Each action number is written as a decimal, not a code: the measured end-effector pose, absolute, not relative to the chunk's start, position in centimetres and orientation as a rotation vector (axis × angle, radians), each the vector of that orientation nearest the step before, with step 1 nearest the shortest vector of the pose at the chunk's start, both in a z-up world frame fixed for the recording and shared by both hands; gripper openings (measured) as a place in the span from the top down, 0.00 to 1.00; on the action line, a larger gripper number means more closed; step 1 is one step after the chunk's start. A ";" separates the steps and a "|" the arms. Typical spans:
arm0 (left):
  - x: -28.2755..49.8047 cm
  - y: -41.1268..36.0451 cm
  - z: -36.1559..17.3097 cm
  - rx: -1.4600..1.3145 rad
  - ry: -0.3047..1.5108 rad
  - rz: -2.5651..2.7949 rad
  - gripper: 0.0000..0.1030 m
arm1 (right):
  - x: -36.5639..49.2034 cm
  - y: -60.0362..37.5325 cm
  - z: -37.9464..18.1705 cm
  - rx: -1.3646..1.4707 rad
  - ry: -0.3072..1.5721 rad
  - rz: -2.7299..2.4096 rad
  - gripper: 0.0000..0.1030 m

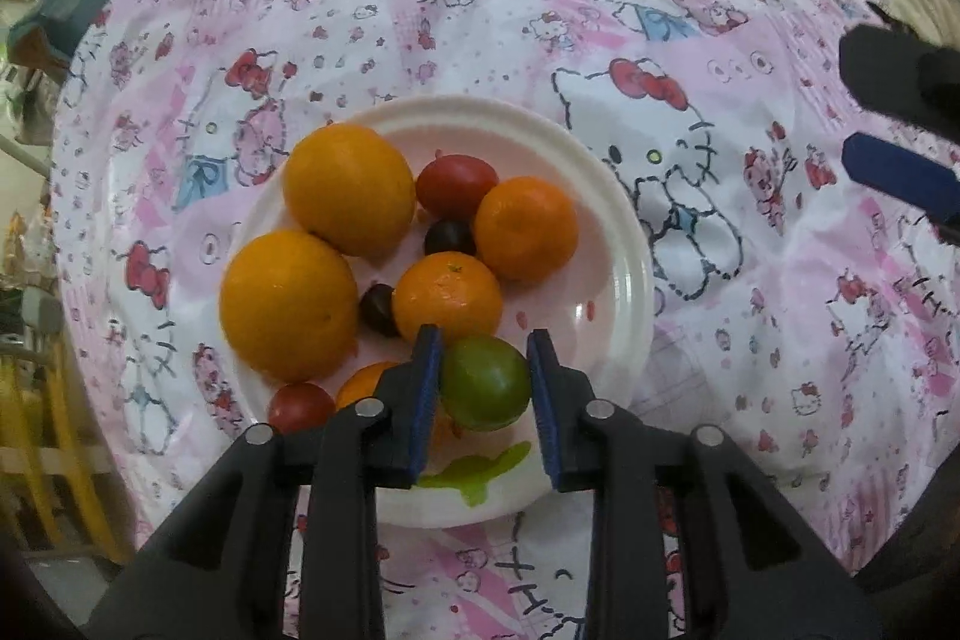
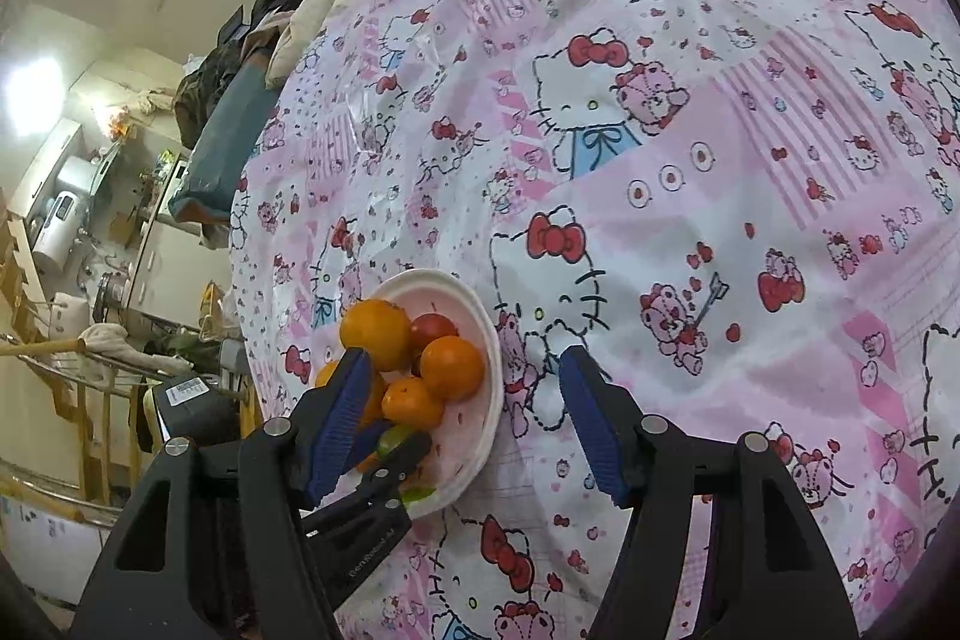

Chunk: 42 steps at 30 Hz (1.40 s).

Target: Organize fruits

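Nearly all the fruit already sits on the white plate [image 1: 618, 244]; the left gripper [image 1: 485, 388] brackets a green lime [image 1: 485, 391] at its near rim, fingers not visibly pinching, while the right gripper [image 2: 462, 424] hangs wide open, empty.

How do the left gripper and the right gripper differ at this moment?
The left gripper has a green fruit between its fingers, above the white plate; the right gripper has nothing between its own fingers. The left gripper's jaws stand narrow, around the fruit; the right gripper's jaws stand wide apart, over the patterned cloth. Both have black bodies and blue pads.
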<state>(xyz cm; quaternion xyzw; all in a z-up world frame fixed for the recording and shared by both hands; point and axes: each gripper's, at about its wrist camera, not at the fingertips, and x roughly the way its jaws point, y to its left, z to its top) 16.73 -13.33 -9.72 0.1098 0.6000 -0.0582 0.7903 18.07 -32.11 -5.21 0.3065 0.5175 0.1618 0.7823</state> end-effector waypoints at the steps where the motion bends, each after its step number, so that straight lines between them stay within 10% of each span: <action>1: 16.7 -13.4 -9.6 0.241 1.284 -0.125 0.60 | 18.1 -32.0 -5.1 0.656 1.116 0.350 0.34; 3: 16.5 -13.3 -8.9 0.242 1.256 -0.128 0.31 | 18.1 -31.8 -4.9 0.646 1.112 0.350 0.34; 5: 16.3 -13.3 -8.3 0.247 1.230 -0.119 0.26 | 18.0 -31.9 -4.8 0.645 1.108 0.353 0.34; 36: 2.3 -0.2 1.3 -0.033 0.877 -0.028 0.08 | 5.3 -25.2 1.4 0.275 0.844 0.416 0.18; 42: 0.6 0.1 1.5 -0.016 0.805 -0.045 0.03 | 3.4 -24.3 1.1 0.229 0.805 0.378 0.00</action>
